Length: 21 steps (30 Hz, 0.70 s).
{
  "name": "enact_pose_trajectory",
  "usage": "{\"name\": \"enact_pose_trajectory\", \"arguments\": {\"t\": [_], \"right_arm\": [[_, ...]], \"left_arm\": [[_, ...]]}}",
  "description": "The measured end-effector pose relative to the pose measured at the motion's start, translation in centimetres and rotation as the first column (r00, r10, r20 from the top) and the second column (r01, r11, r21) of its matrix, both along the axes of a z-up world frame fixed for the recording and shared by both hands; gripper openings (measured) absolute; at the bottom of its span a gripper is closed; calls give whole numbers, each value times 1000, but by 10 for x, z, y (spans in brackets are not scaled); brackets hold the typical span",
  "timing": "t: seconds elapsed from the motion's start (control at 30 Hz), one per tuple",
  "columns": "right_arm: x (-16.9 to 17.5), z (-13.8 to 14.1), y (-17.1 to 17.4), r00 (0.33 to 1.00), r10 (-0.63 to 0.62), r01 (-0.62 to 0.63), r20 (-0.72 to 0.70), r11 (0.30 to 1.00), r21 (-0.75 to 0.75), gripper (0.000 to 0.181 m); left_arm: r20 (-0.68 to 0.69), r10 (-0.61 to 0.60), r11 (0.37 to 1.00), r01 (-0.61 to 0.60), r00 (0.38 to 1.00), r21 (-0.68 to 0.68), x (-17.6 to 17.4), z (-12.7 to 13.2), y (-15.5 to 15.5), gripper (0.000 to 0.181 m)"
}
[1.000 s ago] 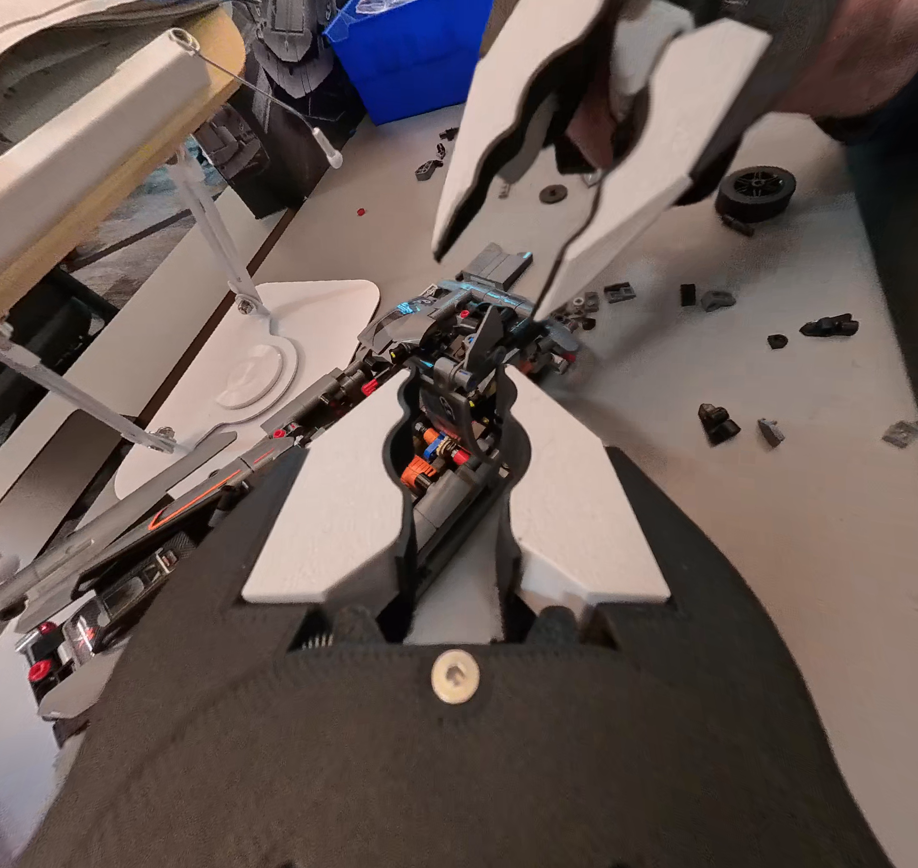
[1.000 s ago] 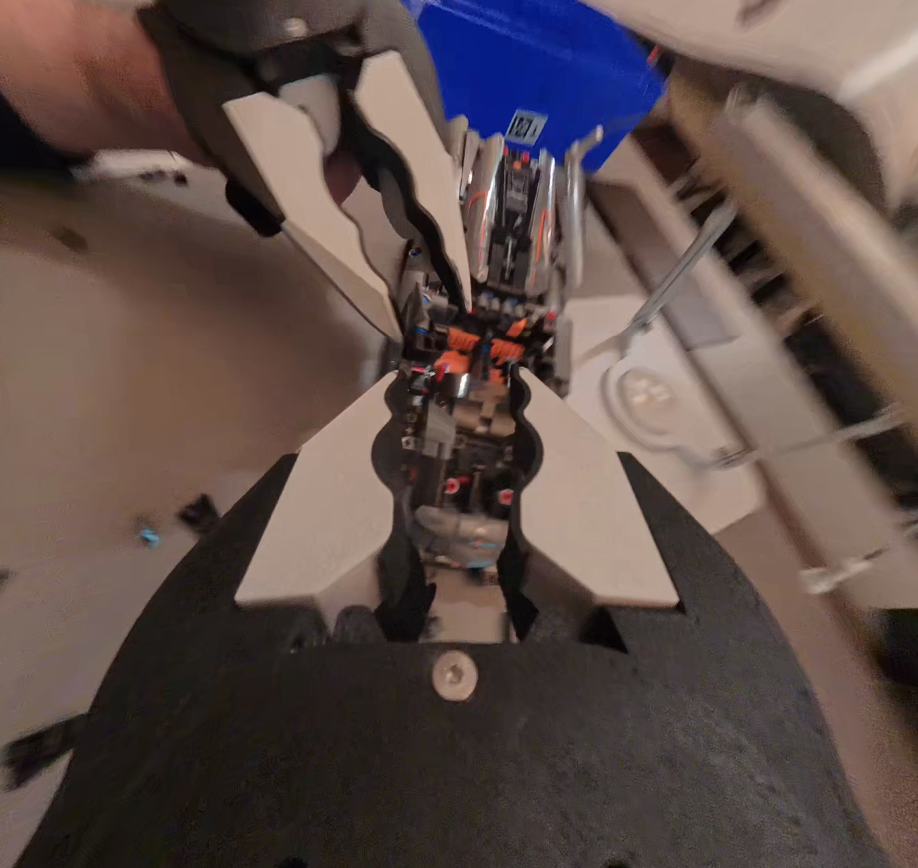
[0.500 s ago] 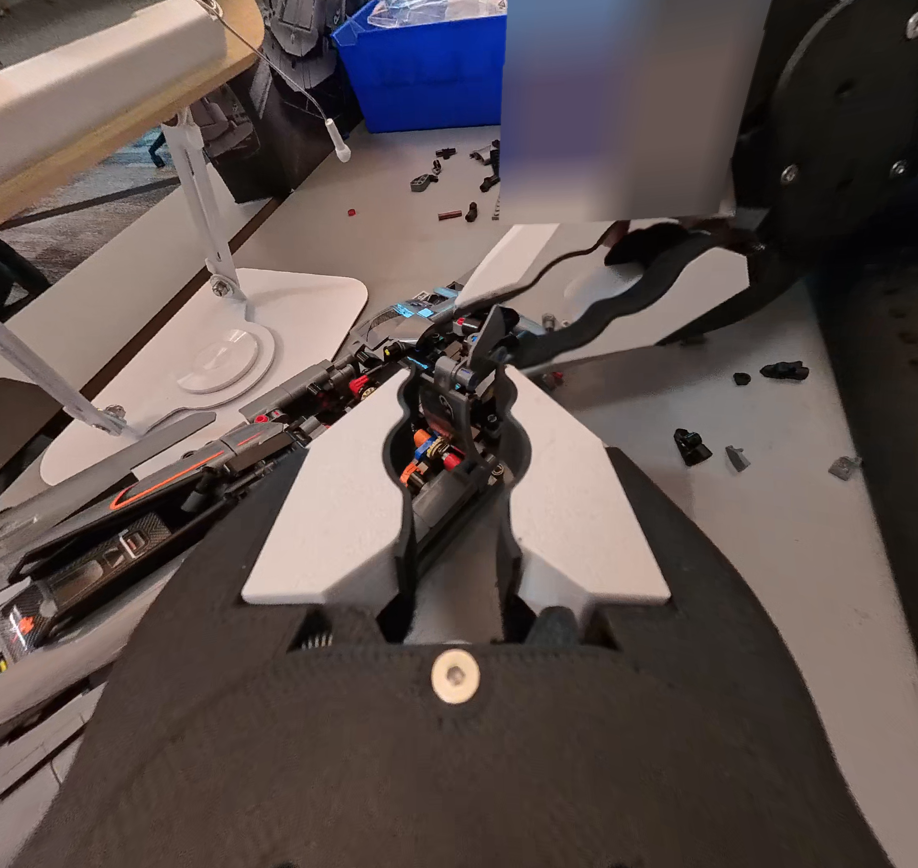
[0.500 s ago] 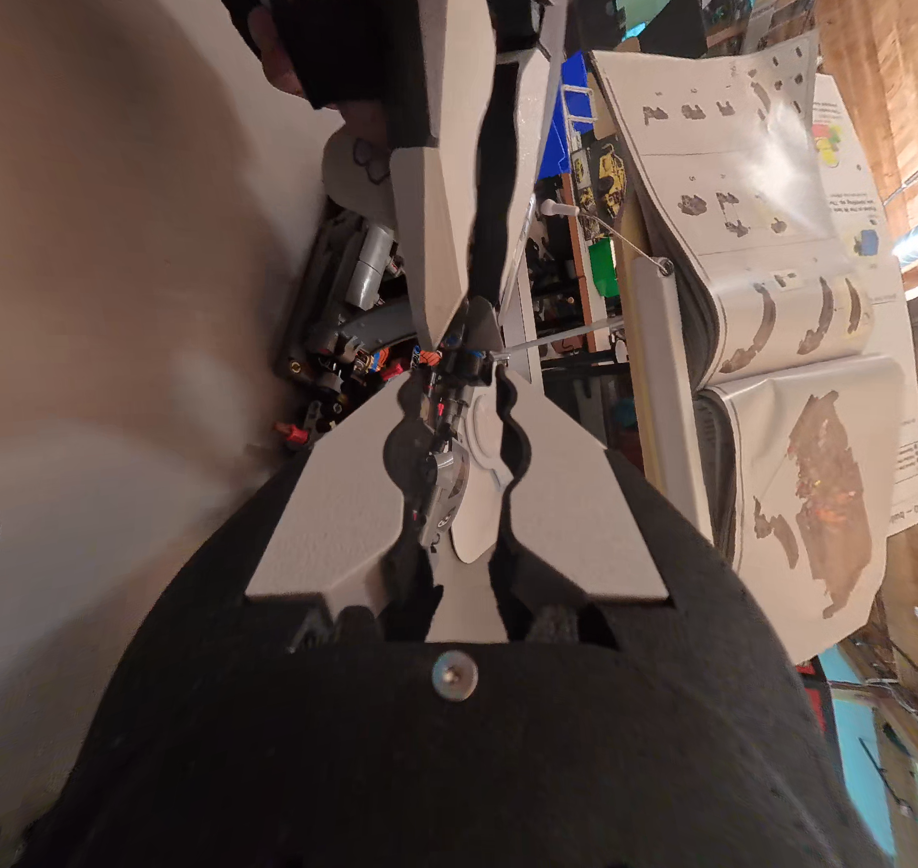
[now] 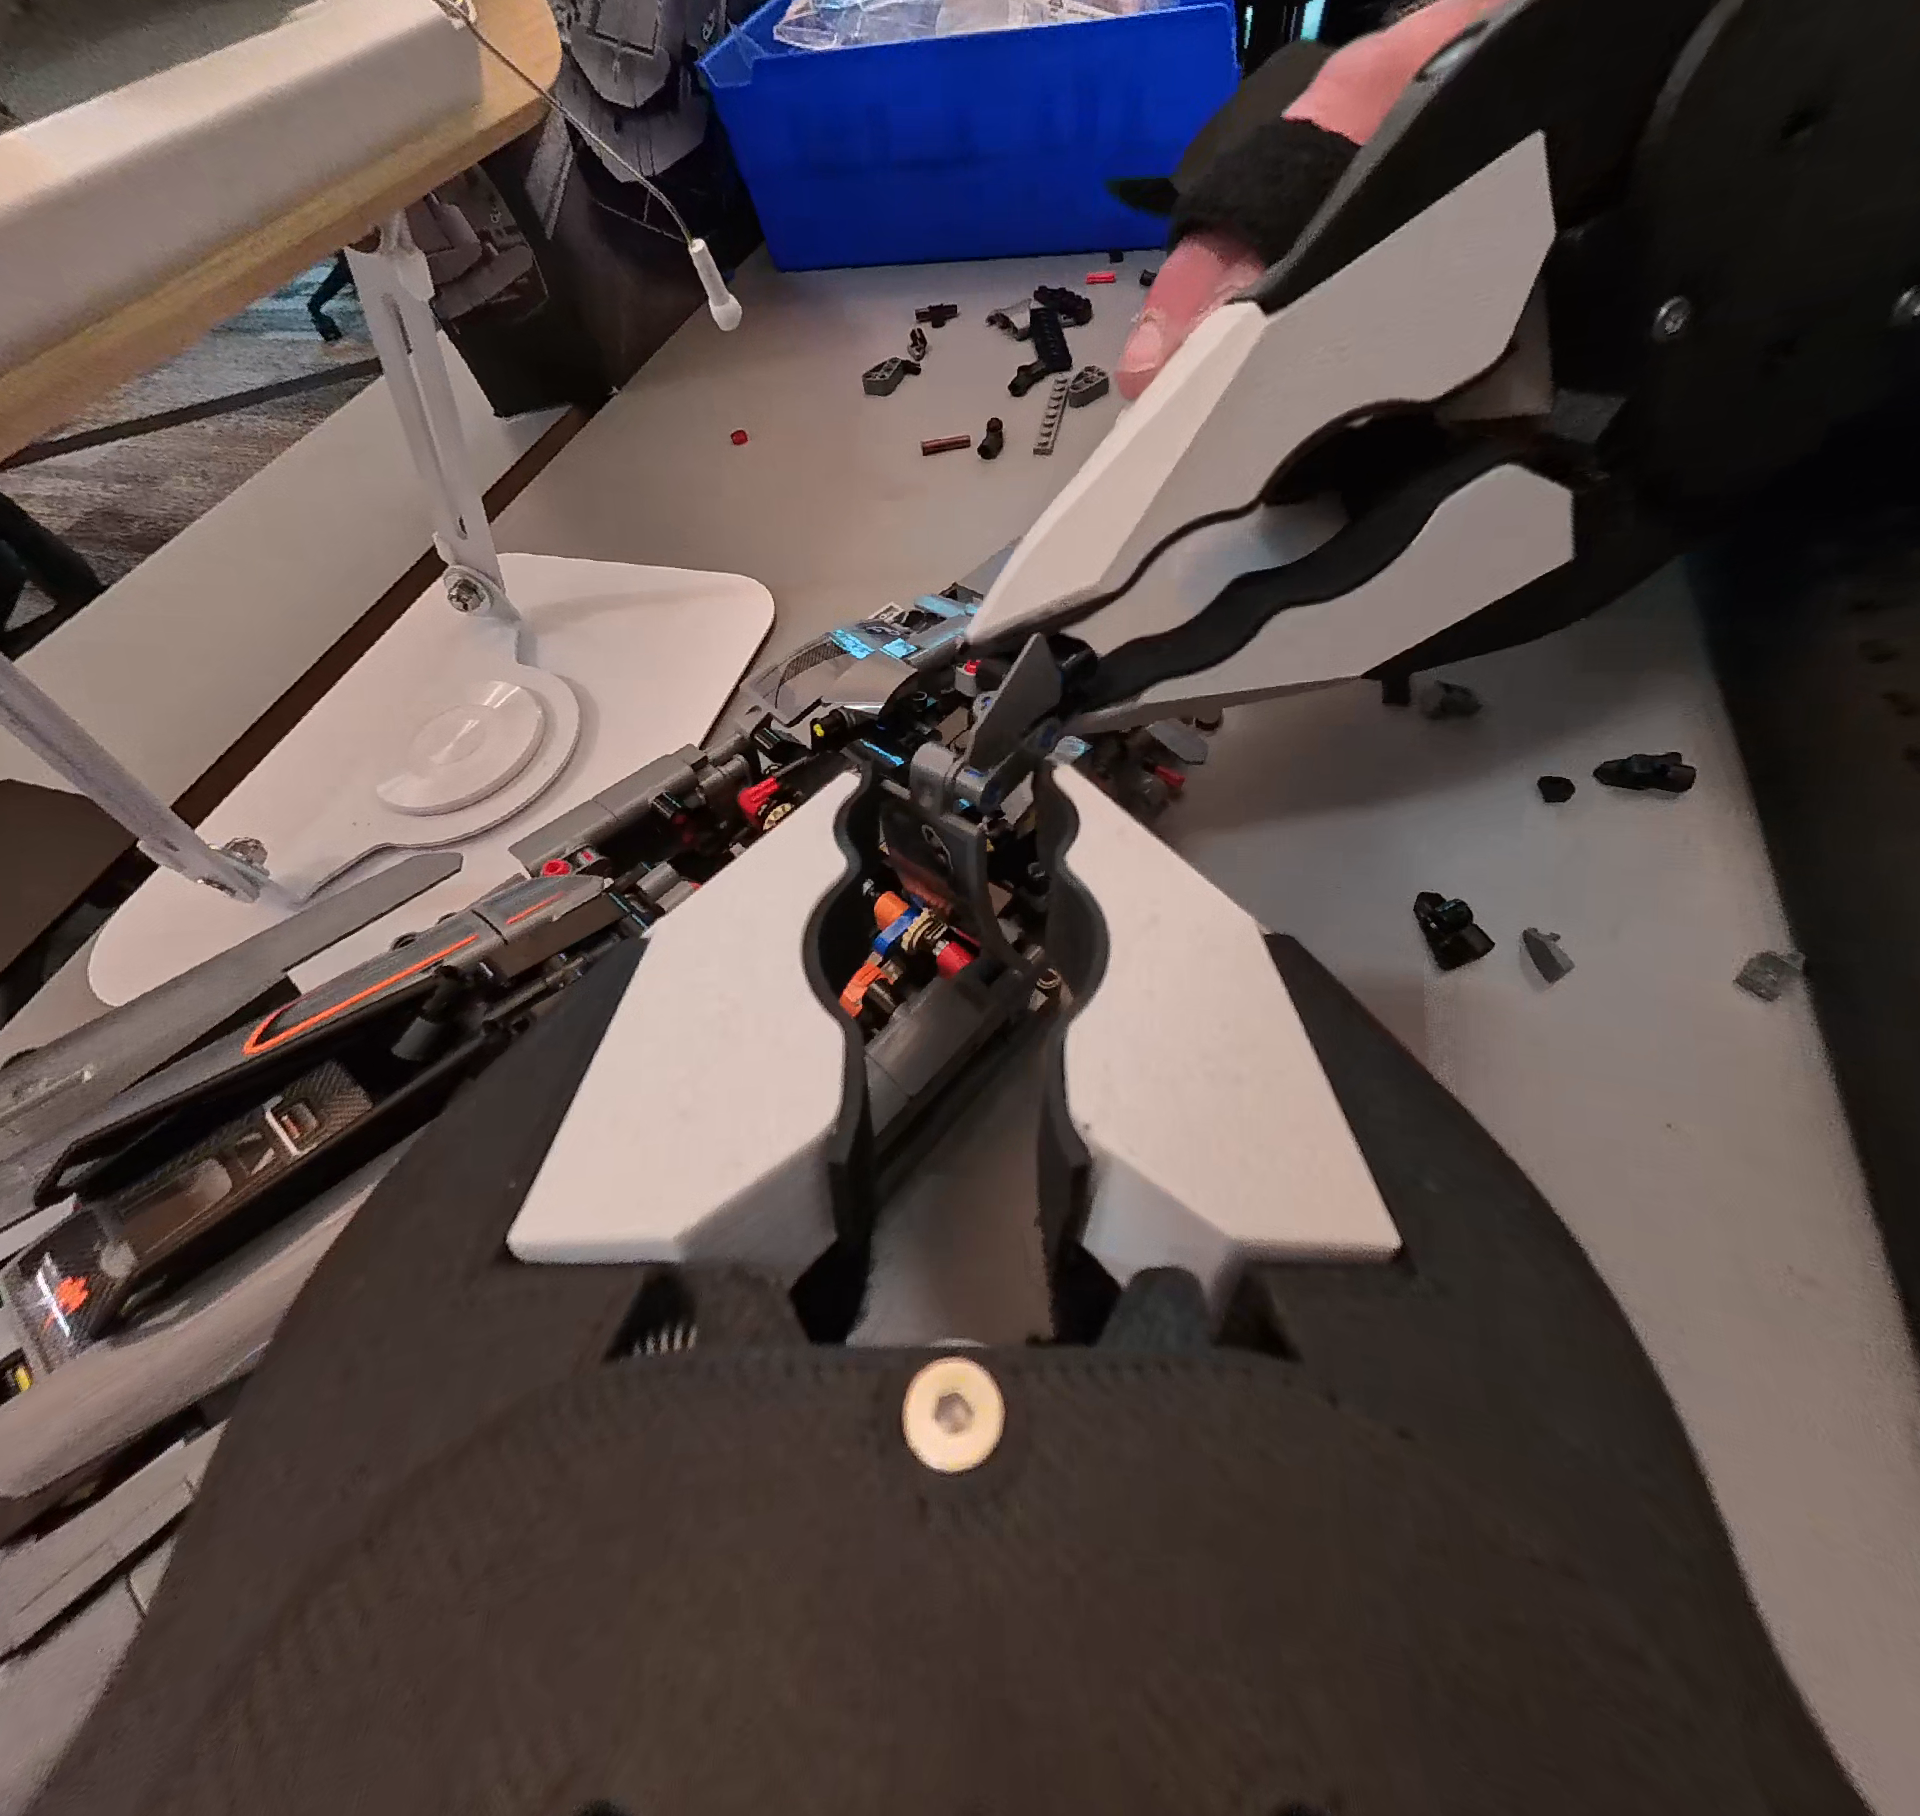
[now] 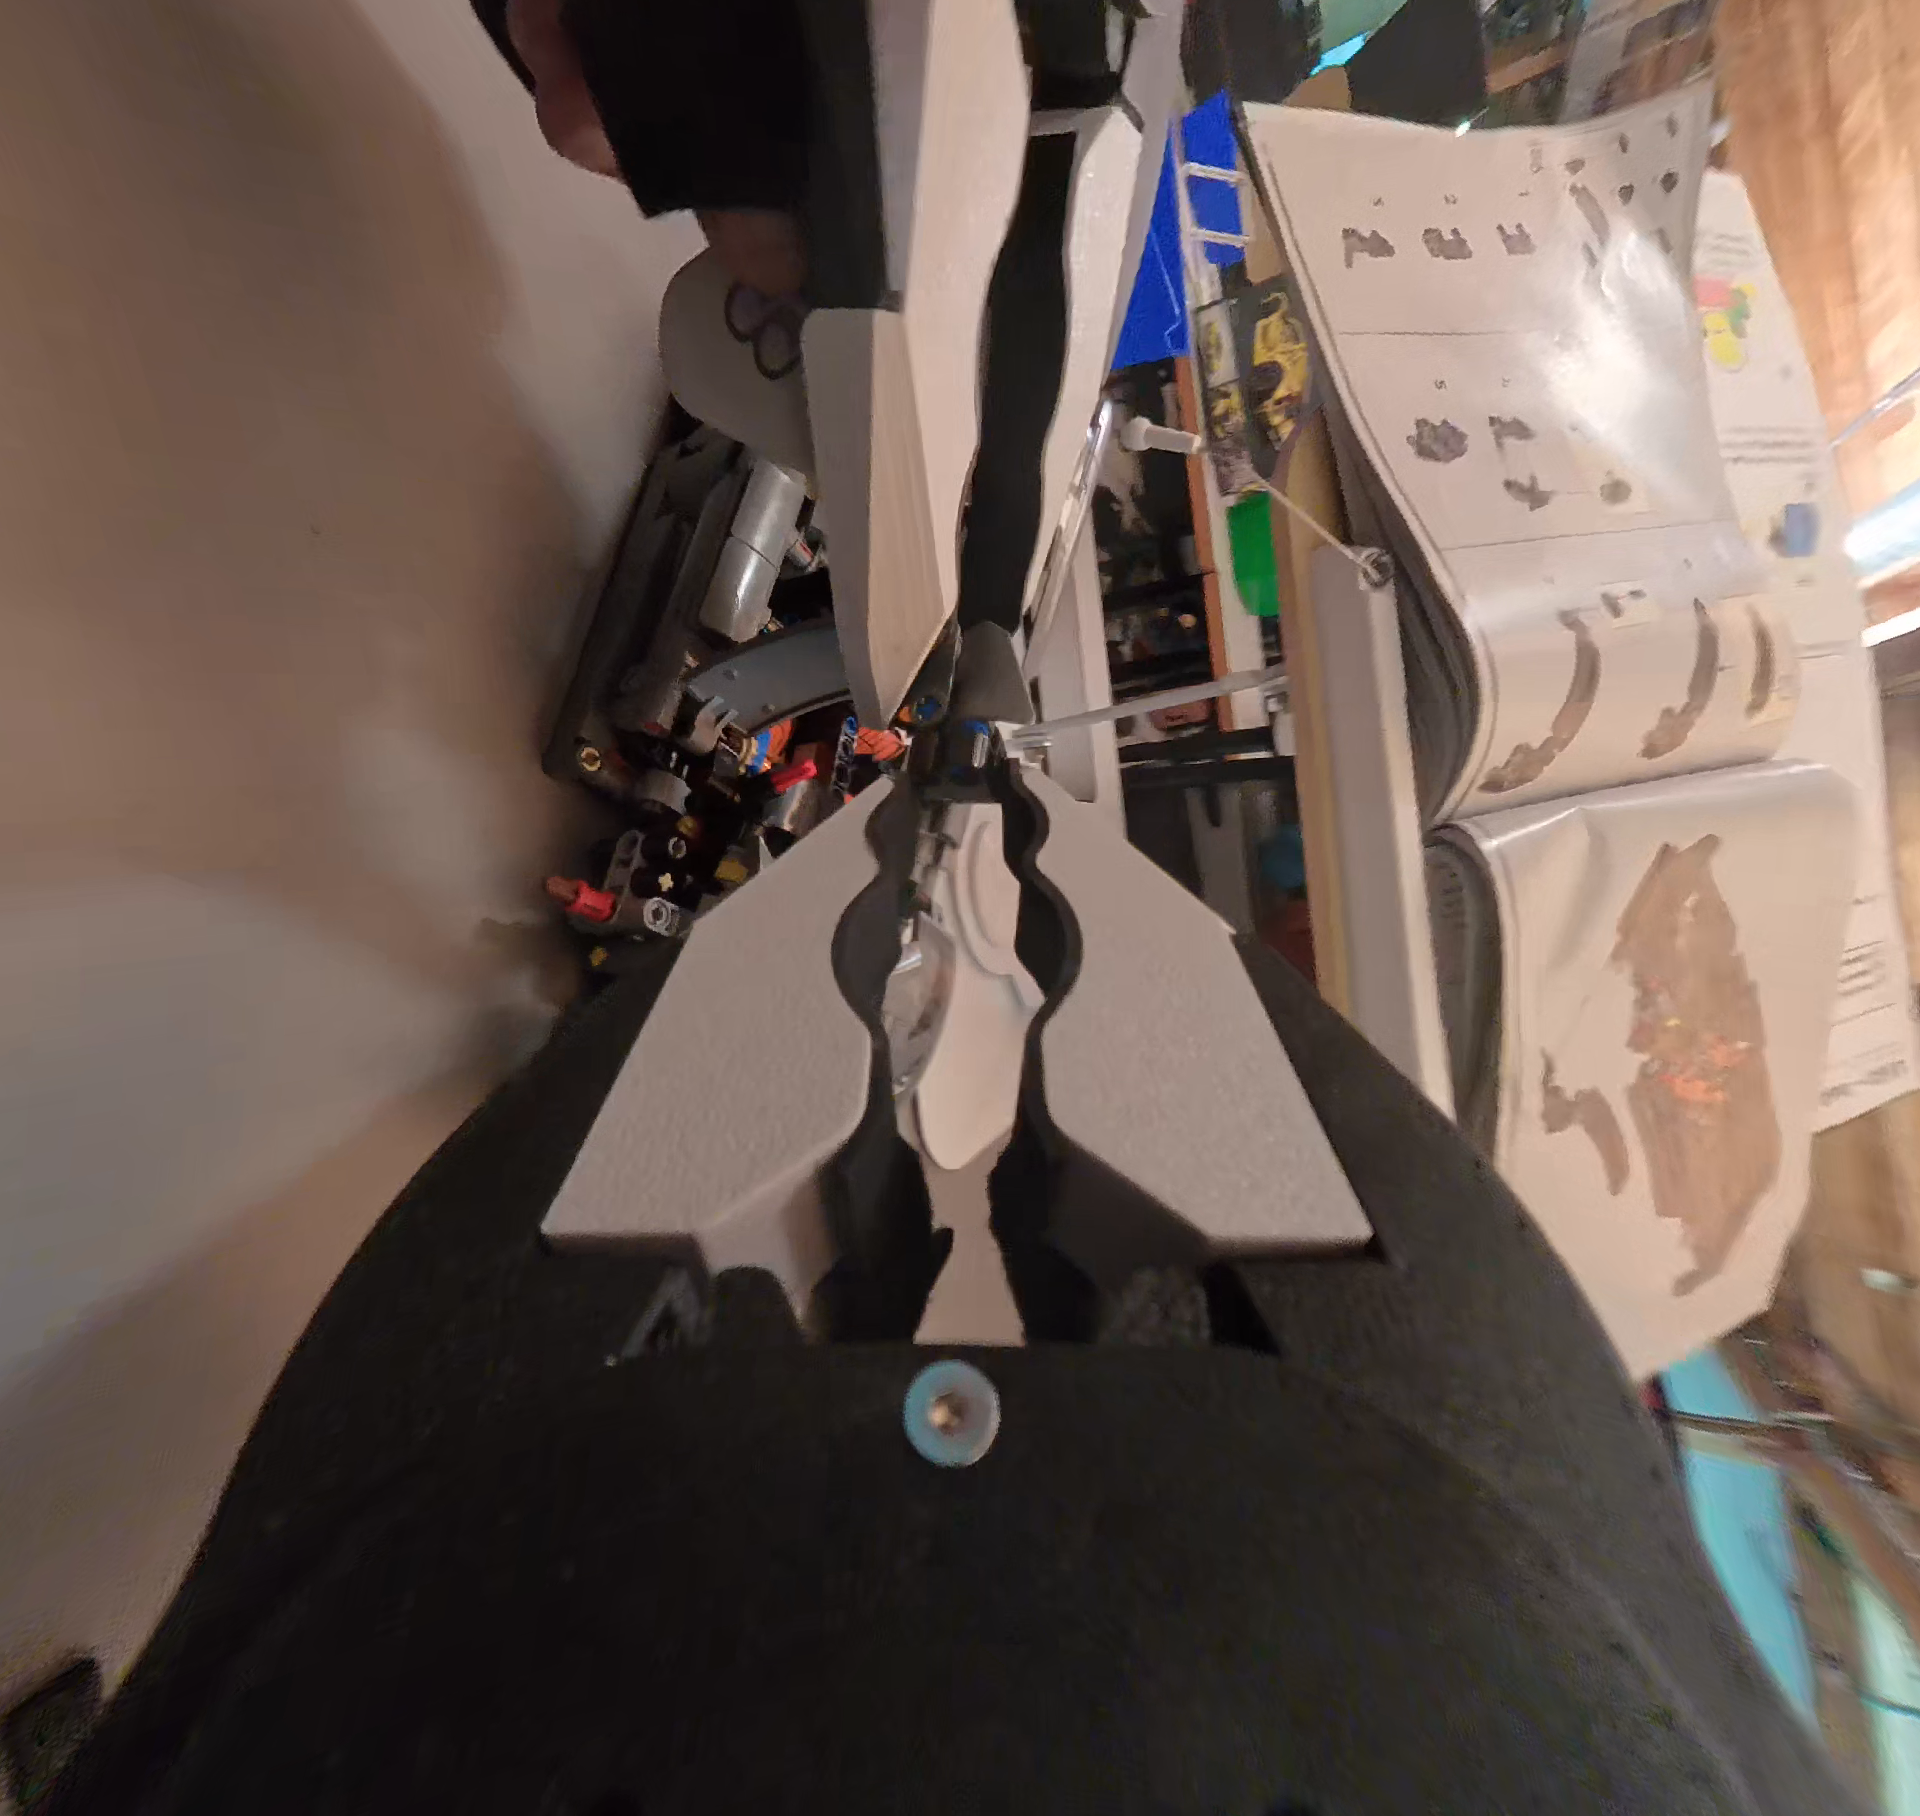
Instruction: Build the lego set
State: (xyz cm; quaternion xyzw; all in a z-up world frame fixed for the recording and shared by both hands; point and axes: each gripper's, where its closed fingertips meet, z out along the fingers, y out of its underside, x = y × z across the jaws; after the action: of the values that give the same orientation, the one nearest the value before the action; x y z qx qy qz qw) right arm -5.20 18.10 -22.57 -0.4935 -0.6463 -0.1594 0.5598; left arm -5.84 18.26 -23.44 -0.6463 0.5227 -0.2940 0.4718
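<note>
My left gripper (image 5: 956, 810) clamps the lego model (image 5: 582, 935), far end cut off; right gripper (image 6: 951, 779) nearly shut, contact unclear; instruction booklet (image 6: 1621, 727) only in right view

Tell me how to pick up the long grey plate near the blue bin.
Pinch the plate across its width at mid-length, from straight above. It lies flat on the table, so only its long edges offer parallel faces; a black beam crowds its far end.
</note>
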Motion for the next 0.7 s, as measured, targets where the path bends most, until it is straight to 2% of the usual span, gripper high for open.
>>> {"name": "enact_pose_trajectory", "arguments": {"t": [0.1,0.23,0.37,0.47,0.57,0.7], "right_arm": [[6,1,2,999,-11,8,-47,997,-82,26],[8,-1,-4,985,-6,-50,-174,948,-314,28],[2,2,-12,942,-43,-150,-334,835,-529,31],[-3,3,-15,896,-108,-231,-431,716,-659,26],[-2,0,-13,875,-149,-264,-461,652,-711,17],[-2,-1,-12,855,-170,-308,-490,593,-744,15]], "left_arm": [[-9,-8,1000,8,1000,10,1,0,-2,26],[-14,-10,1000,10,1000,16,1,0,-2,26],[-16,-10,1000,11,1000,15,1,0,-2,26],[-15,-12,1000,12,1000,14,1,0,-3,26],[-15,-14,1000,14,1000,14,2,0,-3,26],[-15,-12,1000,12,1000,13,2,0,-3,26]]}}
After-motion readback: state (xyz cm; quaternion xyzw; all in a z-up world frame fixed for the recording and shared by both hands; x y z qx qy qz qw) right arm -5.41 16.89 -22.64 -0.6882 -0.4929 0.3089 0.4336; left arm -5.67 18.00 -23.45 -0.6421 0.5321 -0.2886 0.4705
